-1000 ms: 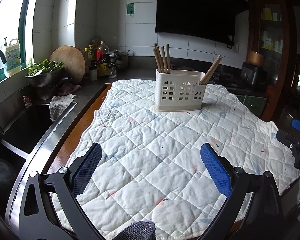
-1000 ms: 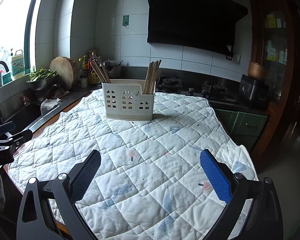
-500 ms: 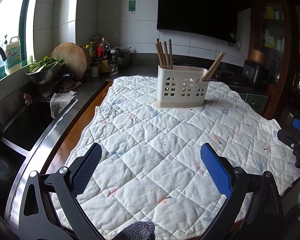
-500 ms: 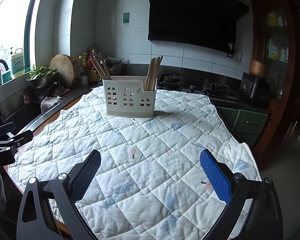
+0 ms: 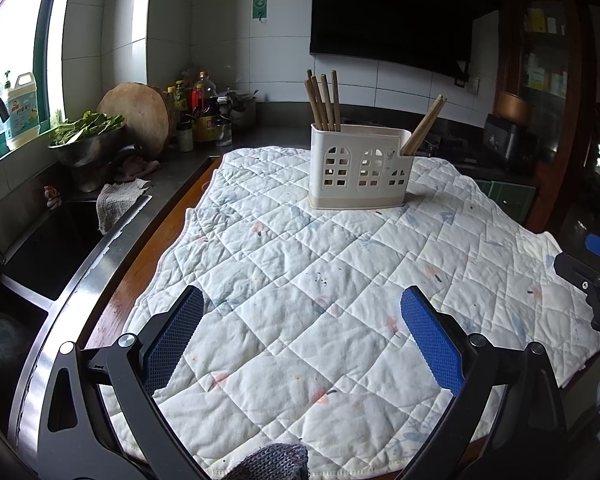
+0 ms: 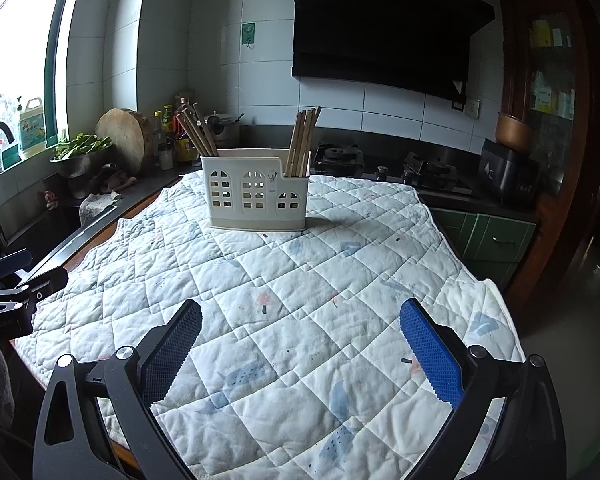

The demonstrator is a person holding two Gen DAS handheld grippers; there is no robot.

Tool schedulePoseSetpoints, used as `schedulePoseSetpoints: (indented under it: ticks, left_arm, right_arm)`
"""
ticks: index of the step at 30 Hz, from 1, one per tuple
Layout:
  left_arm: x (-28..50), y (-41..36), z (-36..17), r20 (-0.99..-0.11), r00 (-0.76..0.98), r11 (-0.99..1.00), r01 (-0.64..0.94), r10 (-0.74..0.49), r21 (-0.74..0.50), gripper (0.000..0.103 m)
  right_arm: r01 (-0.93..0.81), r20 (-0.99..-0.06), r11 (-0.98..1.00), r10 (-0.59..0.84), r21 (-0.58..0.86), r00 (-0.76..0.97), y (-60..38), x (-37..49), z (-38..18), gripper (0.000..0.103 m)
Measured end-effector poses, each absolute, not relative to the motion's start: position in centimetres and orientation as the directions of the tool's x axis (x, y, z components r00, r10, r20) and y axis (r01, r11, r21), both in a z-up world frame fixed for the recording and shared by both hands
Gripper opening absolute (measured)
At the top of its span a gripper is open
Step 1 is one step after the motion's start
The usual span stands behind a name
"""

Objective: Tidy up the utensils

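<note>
Chopsticks (image 5: 324, 100) upright in two bunches at either end of a white slotted holder (image 5: 360, 166) on a quilted cloth (image 5: 320, 280), left gripper (image 5: 302, 334) and right gripper (image 6: 300, 338) both spread wide, empty, near the cloth's front edge.

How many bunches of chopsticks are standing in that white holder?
2. One bunch stands in the holder's left end compartment, the other bunch in its lower right end compartment. Single sticks overlap, so their exact number stays unclear.
</note>
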State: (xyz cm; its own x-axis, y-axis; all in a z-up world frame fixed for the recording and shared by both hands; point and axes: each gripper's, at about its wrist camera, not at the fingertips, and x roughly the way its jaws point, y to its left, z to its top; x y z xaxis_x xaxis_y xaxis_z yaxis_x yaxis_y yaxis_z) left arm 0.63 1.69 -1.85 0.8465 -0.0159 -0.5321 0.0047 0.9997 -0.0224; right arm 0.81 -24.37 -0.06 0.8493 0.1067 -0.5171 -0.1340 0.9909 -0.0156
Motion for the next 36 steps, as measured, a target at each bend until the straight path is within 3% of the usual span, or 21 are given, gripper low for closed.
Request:
schedulePoseSetpoints:
  ticks: [36]
  left_arm:
    - [1.10,1.11,-2.69,-0.545,0.838,1.000,0.017,-0.022,-0.013,0.098]
  right_arm:
    - [-0.132,-0.529,0.991,0.106,-0.012,0.842,-24.47,1.13,-0.33,0.096]
